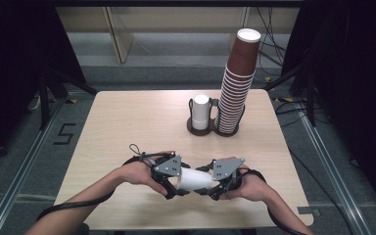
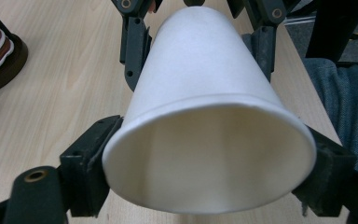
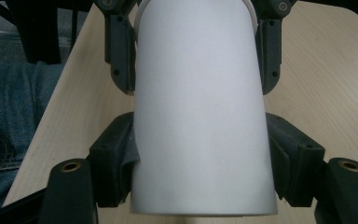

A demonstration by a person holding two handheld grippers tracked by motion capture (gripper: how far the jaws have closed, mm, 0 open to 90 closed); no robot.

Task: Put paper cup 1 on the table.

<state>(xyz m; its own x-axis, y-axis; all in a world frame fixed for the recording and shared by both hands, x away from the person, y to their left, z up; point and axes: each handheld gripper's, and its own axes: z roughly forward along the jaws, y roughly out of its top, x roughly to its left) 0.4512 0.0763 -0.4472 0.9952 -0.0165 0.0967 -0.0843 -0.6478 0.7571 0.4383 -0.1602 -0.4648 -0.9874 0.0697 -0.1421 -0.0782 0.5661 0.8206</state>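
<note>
Both tongs are on one white cup, held on its side just above the near part of the table. The left gripper is clamped on the wide rim end, its two black jaws pressing the cup's wall from either side; in the left gripper view the cup's open mouth faces the camera. The right gripper is clamped on the narrow base end, jaws snug against both sides of the cup in the right gripper view, with the base toward that camera. So the cup lies between the two tongs, which face each other with their tips close. Beyond the tongs, well apart from them, stands a dark holder with a short white stack in one ring and a tall brown stack in the other, just beside it.
</note>
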